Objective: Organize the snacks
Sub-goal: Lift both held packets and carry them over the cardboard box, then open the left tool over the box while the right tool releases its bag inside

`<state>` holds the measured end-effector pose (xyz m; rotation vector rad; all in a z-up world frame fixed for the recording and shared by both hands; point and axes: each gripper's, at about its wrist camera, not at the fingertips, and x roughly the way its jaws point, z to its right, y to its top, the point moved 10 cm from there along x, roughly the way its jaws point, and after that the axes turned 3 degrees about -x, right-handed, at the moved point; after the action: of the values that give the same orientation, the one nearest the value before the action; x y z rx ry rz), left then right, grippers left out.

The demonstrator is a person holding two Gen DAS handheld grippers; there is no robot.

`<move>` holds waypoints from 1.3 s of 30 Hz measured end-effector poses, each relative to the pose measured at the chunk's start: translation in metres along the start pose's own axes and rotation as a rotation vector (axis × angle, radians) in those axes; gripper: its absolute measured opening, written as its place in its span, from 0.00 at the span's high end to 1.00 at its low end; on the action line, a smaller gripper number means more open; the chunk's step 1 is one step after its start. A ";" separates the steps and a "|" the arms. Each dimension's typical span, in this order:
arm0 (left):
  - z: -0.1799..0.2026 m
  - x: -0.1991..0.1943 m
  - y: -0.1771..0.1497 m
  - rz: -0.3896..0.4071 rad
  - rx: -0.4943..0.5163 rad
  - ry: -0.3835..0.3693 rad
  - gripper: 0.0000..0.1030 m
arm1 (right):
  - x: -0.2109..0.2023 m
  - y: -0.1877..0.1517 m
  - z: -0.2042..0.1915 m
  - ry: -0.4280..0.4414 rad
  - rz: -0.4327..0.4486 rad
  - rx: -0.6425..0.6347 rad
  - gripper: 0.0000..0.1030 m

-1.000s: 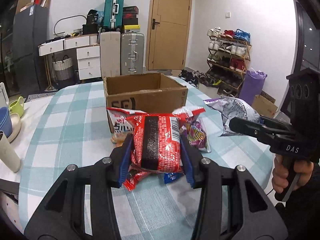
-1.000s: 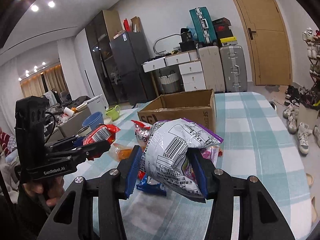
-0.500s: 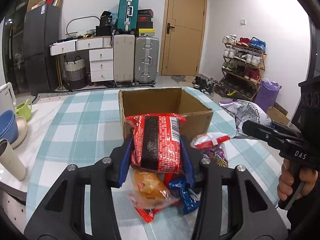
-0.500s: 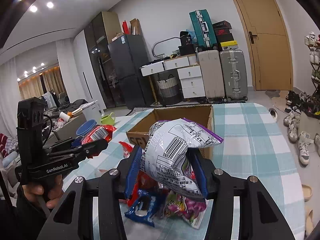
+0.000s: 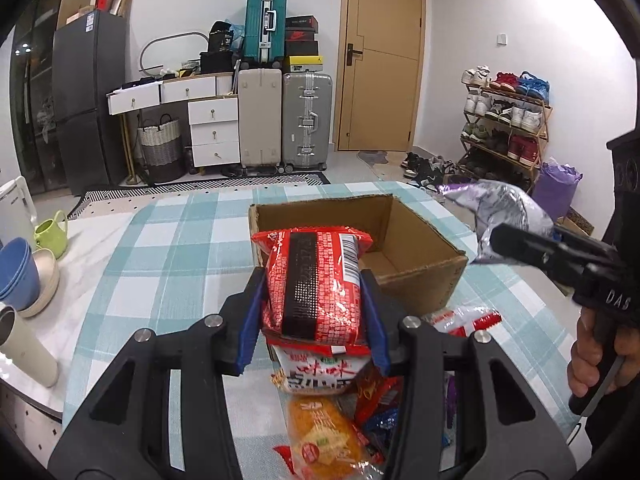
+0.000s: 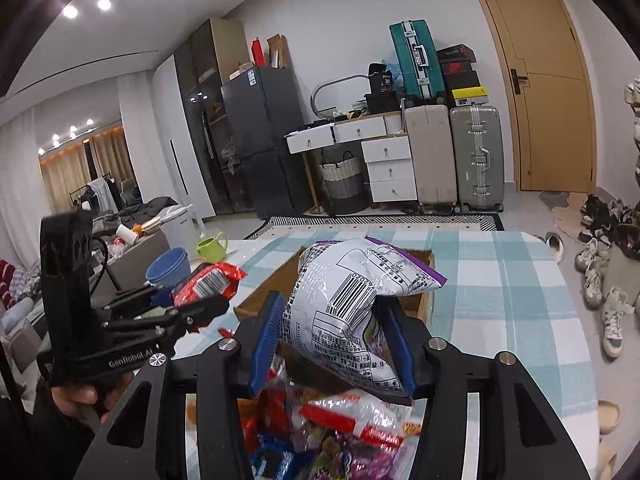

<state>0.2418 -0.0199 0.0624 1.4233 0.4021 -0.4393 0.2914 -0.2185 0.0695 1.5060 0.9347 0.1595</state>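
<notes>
My left gripper (image 5: 314,316) is shut on a red snack packet (image 5: 316,284), held above the near left edge of an open cardboard box (image 5: 420,252) whose inside looks bare. My right gripper (image 6: 336,340) is shut on a white and purple snack bag (image 6: 352,300), raised over the box's near side (image 6: 256,300). The right gripper and its bag (image 5: 504,204) also show at the right of the left wrist view. A pile of loose snack packets (image 5: 328,420) lies on the checked table before the box, also below the right gripper (image 6: 332,428).
Blue bowls (image 5: 16,276), a green cup (image 5: 50,232) and a beige tumbler (image 5: 24,348) stand at the table's left edge. The checked tablecloth (image 5: 168,248) spreads left of the box. Suitcases, drawers and a shoe rack line the room behind.
Both grippers have risen and moved forward with their packets, so the box now sits below and I see into it. The snack pile has slid beneath the grippers.
</notes>
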 end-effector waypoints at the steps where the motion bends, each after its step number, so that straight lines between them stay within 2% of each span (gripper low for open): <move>1: -0.001 0.004 0.003 -0.003 -0.003 -0.002 0.59 | 0.002 0.004 0.001 -0.003 0.001 -0.008 0.51; 5: -0.005 0.016 0.015 0.007 0.001 0.016 0.59 | 0.009 0.014 0.004 0.000 -0.008 -0.003 0.51; 16: -0.015 0.065 0.037 -0.038 -0.022 0.026 0.59 | 0.039 0.016 0.016 0.005 -0.052 0.007 0.51; 31: -0.017 0.100 0.036 -0.096 0.002 0.037 0.59 | 0.074 0.003 0.026 0.032 -0.115 0.026 0.51; 39: -0.015 0.123 0.032 -0.154 0.031 0.032 0.59 | 0.090 -0.008 0.024 0.041 -0.141 0.026 0.51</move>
<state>0.3634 -0.0079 0.0241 1.4358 0.5349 -0.5499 0.3618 -0.1817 0.0200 1.4594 1.0758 0.0769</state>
